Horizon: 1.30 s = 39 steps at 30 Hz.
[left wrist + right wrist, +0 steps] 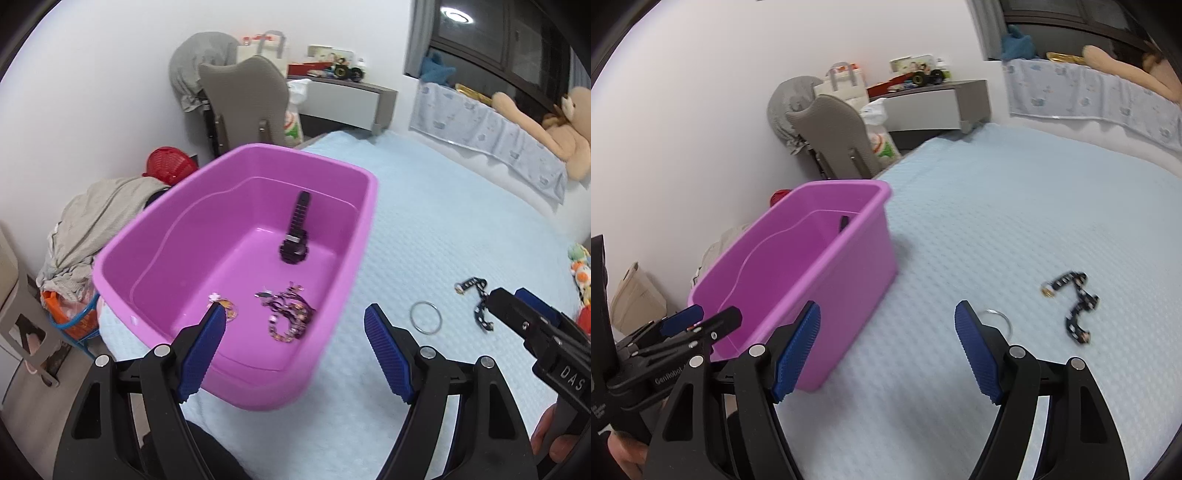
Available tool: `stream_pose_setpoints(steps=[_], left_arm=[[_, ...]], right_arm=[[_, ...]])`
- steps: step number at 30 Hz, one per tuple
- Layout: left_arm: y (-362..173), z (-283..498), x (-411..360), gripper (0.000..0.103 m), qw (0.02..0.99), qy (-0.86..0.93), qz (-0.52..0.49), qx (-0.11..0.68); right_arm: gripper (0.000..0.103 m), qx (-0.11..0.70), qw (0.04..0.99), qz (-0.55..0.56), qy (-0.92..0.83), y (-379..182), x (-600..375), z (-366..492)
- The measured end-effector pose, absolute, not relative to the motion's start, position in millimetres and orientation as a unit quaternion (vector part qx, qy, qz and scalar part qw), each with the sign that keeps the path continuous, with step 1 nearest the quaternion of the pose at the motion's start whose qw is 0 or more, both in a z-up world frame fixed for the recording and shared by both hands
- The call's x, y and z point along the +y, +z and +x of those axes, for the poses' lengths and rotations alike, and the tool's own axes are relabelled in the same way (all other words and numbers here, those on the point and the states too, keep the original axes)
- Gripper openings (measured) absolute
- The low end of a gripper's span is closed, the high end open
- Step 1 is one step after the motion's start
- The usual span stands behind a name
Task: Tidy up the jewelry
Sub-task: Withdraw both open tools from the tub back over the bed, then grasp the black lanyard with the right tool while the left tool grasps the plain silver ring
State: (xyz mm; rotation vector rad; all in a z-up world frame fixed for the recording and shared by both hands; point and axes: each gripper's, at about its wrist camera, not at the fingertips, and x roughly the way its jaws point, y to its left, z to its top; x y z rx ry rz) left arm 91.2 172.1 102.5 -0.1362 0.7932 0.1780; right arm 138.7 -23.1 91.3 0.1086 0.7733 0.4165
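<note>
Already the pink tub (236, 362) near the bed's left edge holds a black watch (297, 236), a tangle of beaded pieces (290, 314) and a small charm (225, 306), while two pieces are left on the blue bed cover (1015, 206): a thin silver ring (426, 318) and a black beaded bracelet (1071, 306), both lying to the right of the tub and apart from each other. The left claw (295, 347) is spread wide and empty above the tub's near rim, and the right claw (886, 347) is likewise spread and empty, with the ring just beyond its right finger. The likely trouble is the ring itself: it lies flat and thin on soft quilted fabric, so the pads may close over it and pinch the cover instead, or nudge it sideways. The bracelet is limp and may hang unevenly or slip out if gripped at one end. Both claws sit close together, so one reaching across could bump the other or knock the light tub toward the edge of the bed.
</note>
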Motion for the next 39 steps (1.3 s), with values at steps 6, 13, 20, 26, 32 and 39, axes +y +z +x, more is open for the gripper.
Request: stream_pose_setpoints(steps=[6,13,20,26,32,39], left_arm=[[93.8,85.5,143.8,0.076,0.917,0.060,-0.057,0.391],[77.8,82.2,112.0,0.076,0.914,0.035,-0.054,0.400],[52.2,83.3,75.4,0.076,0.908,0.009,-0.048,0.416],[28.4,90.6,47.4,0.079,0.903,-0.009,-0.047,0.428],[1.2,106.5,29.7,0.081,0.896,-0.015,-0.051,0.441],[-27.7,131.9,12.8,0.081,0.886,-0.024,-0.053,0.459]], right_arm=[[0.072,0.378,0.907,0.078,0.167,72.3,-69.1,111.5],[0.072,0.389,0.909,0.094,0.117,45.0,-121.3,82.5],[0.072,0.396,0.910,0.101,0.076,19.7,-164.8,64.4],[0.072,0.405,0.906,0.114,0.045,-4.7,-198.3,64.9],[0.072,0.410,0.905,0.113,0.031,-27.7,-218.2,73.8],[0.072,0.415,0.902,0.112,0.036,-44.3,-227.7,98.3]])
